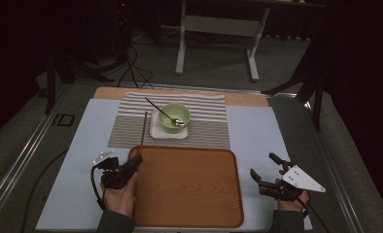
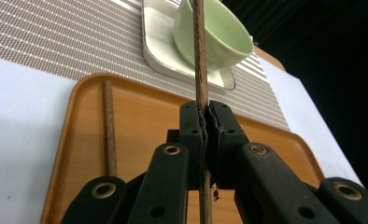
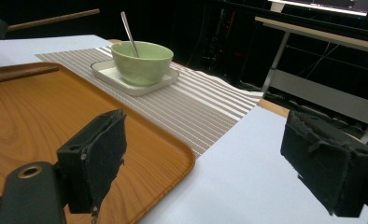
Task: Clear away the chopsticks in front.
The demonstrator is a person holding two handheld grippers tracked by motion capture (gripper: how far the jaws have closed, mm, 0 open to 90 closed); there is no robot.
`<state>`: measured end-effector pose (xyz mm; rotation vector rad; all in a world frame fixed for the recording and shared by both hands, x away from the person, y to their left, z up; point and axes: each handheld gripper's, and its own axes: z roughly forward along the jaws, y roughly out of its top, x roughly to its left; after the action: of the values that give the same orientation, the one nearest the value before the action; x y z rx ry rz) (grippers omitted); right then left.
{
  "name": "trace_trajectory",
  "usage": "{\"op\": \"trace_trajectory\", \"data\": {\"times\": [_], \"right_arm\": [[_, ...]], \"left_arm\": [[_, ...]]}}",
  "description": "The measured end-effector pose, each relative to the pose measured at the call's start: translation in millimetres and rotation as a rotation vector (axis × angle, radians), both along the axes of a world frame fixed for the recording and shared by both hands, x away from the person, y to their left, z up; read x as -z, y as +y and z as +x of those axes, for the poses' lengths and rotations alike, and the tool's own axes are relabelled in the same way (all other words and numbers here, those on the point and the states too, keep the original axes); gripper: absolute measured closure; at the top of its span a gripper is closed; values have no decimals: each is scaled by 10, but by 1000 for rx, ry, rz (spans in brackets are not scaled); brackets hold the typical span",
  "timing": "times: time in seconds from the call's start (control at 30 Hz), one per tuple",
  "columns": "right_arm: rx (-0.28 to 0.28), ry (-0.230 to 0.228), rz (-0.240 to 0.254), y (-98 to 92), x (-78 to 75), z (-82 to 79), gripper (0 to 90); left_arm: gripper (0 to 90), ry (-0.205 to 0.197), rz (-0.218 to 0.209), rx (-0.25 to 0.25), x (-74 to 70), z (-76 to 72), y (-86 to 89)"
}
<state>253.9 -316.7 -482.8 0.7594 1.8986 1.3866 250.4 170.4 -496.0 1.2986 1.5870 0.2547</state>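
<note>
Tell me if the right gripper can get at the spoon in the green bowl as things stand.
Probably yes: the right gripper is open and holds nothing, and only bare tray and striped mat lie between it and the spoon leaning in the bowl.

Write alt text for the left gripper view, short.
The left hand-held gripper is shut on a brown chopstick that runs up past a green bowl on a white dish. Below lies a wooden tray with a second chopstick along its left edge, next to a striped placemat.
</note>
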Motion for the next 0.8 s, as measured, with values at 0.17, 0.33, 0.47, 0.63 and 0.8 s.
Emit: {"op": "trace_trajectory", "data": {"times": [0.17, 0.33, 0.47, 0.63, 0.8], "right_arm": [[-2, 0, 0, 3, 0, 0, 137], [-1, -1, 0, 3, 1, 0, 137], [-1, 0, 0, 7, 1, -1, 137], [-1, -2, 1, 3, -1, -2, 137], [-1, -3, 1, 4, -1, -2, 137]], "left_arm": [[858, 8, 17, -6, 43, -59, -4], [857, 12, 26, -3, 72, -127, -23], [857, 23, 33, 2, 119, -189, -58], [857, 34, 39, 6, 166, -247, -98], [857, 46, 47, 2, 208, -307, -93]]}}
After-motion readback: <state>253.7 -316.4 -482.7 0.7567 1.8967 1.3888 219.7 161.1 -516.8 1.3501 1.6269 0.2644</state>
